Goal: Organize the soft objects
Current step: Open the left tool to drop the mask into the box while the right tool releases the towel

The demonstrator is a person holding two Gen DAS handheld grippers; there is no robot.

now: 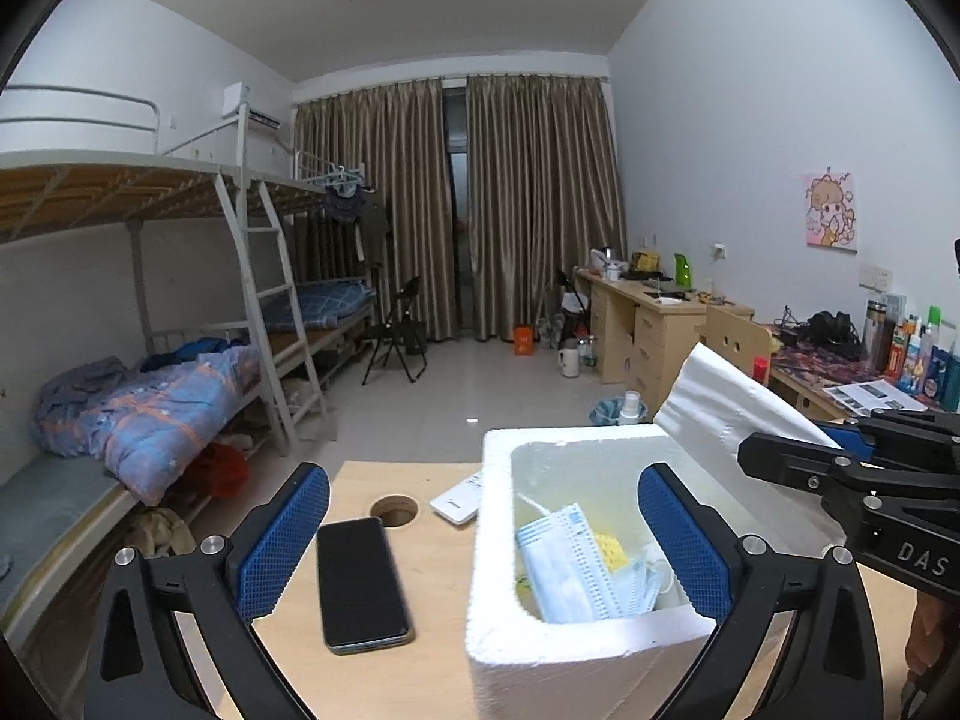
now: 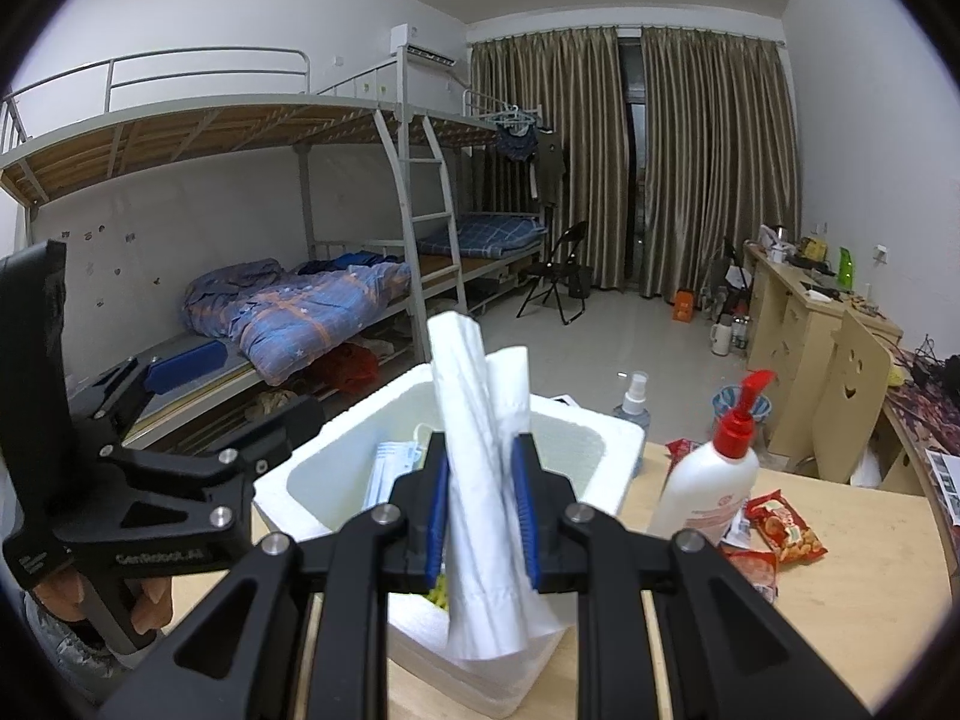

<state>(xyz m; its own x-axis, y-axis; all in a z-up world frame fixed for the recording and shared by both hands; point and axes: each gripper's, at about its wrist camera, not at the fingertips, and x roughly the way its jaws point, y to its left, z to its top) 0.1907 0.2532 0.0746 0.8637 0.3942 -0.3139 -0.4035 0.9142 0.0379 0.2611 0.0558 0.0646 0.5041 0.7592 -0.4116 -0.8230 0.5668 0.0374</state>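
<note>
A white foam box [image 1: 498, 546] stands on the wooden table [image 1: 432, 576]. It holds blue face masks [image 1: 564, 564] and a yellow item [image 1: 609, 549]. My right gripper [image 2: 480, 510] is shut on a folded white tissue stack [image 2: 480, 420] and holds it upright above the near rim of the foam box [image 2: 336, 468]. The tissue stack also shows in the left wrist view [image 1: 732, 402], over the box's right side. My left gripper [image 1: 480, 534] is open and empty, its fingers straddling the box's left wall. The masks [image 2: 390, 468] show inside the box in the right wrist view too.
A black phone [image 1: 360, 582] and a white remote [image 1: 459, 501] lie left of the box, near a round hole [image 1: 393, 511] in the table. A white pump bottle [image 2: 714, 474], snack packets [image 2: 786, 531] and a spray bottle [image 2: 633, 414] are right of the box.
</note>
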